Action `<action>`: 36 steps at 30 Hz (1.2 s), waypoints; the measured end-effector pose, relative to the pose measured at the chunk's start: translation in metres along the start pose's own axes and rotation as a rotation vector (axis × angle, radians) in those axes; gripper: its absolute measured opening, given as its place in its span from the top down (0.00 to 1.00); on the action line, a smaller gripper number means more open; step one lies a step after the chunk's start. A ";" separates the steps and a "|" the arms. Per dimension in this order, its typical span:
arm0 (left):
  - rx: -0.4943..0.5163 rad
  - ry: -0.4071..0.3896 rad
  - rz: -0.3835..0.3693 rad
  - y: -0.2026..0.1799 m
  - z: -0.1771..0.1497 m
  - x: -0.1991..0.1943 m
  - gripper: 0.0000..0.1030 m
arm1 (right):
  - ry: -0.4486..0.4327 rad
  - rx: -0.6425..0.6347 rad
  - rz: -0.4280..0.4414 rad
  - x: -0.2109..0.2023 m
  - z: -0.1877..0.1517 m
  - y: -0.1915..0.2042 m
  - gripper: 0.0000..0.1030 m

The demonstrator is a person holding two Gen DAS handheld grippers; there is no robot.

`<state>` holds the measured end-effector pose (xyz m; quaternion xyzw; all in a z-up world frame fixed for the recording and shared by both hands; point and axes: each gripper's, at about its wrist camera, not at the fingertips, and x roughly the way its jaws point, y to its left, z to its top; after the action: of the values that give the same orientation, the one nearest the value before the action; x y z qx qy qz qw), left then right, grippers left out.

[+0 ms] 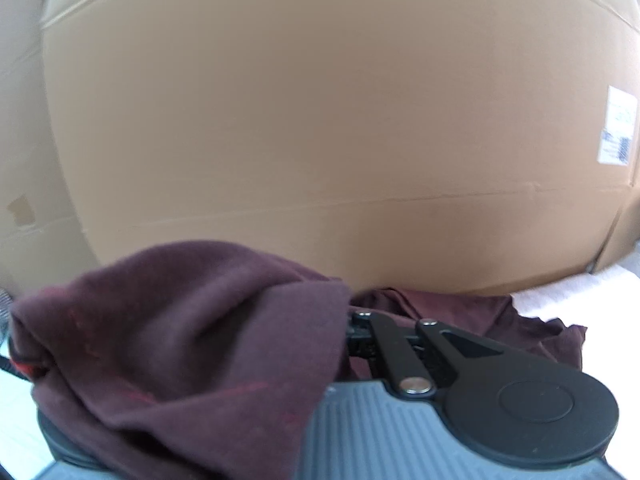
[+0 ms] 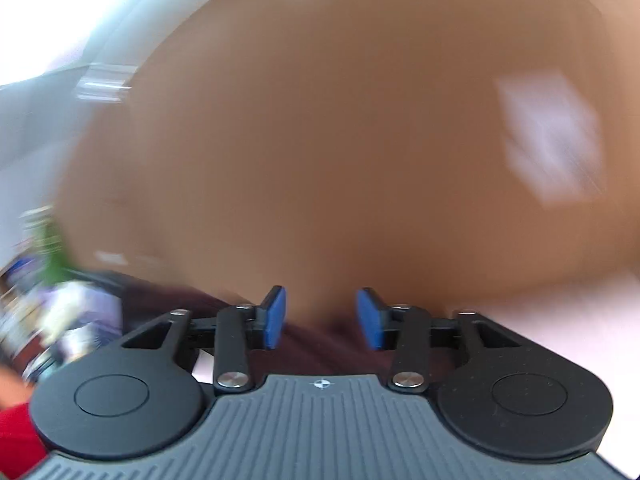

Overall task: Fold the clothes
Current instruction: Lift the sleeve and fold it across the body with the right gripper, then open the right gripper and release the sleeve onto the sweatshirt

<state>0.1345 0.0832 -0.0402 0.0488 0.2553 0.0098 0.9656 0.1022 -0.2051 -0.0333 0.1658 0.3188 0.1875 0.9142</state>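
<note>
The left gripper (image 1: pixel 352 332) is pinching a bunch of the maroon garment (image 1: pixel 180 320), its fingers closed down on the cloth and mostly buried under a fold that is draping back over the gripper body. The right gripper (image 2: pixel 320 316) is hovering with its blue fingers (image 2: pixel 274 318) standing partly apart and holding nothing, the dark cloth lying below and between them but not touching the pads. The likeliest trouble is the left grip catching several layers at once, since the fabric is heaped over it; lifting from there would be dragging the whole bundle instead of one edge. The right side is also blurring heavily, so a hurried closing could be missing the hem or nipping only a thin wrinkle that slips out. The garment is looking soft, thick and matte, a deep wine colour with faint red stitching, crumpled instead of spread flat. It is lying on the white tabletop (image 1: pixel 560 296), just in front of a big cardboard box (image 1: pixel 320 120) carrying a white label (image 1: pixel 620 132), with part of it trailing to the right.
</note>
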 end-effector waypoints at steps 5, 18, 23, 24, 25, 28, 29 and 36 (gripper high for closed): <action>-0.070 -0.085 0.009 0.019 0.000 -0.016 0.97 | 0.179 0.248 -0.219 0.035 -0.029 -0.091 0.96; -0.012 0.033 0.093 0.022 -0.039 -0.021 0.96 | 0.241 0.115 -0.164 0.145 0.004 -0.087 0.90; -0.046 0.071 0.120 0.030 -0.048 -0.017 0.96 | 0.274 0.053 -0.124 0.180 0.018 -0.086 0.88; -0.049 0.082 0.120 0.031 -0.049 -0.014 0.96 | 0.275 0.041 -0.120 0.182 0.020 -0.085 0.88; -0.052 0.094 0.121 0.031 -0.050 -0.010 0.96 | 0.269 0.030 -0.127 0.179 0.023 -0.085 0.88; -0.056 0.112 0.109 0.031 -0.052 -0.007 0.96 | 0.224 0.027 -0.123 0.153 0.029 -0.090 0.71; -0.061 0.114 0.104 0.031 -0.053 -0.006 0.96 | 0.213 0.029 -0.122 0.145 0.029 -0.093 0.61; -0.106 0.124 0.093 0.029 -0.052 0.004 0.93 | 0.263 0.145 -0.129 0.146 0.015 -0.117 0.58</action>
<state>0.1123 0.1165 -0.0845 0.0089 0.3111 0.0711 0.9477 0.2456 -0.2449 -0.1473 0.1845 0.4586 0.1248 0.8603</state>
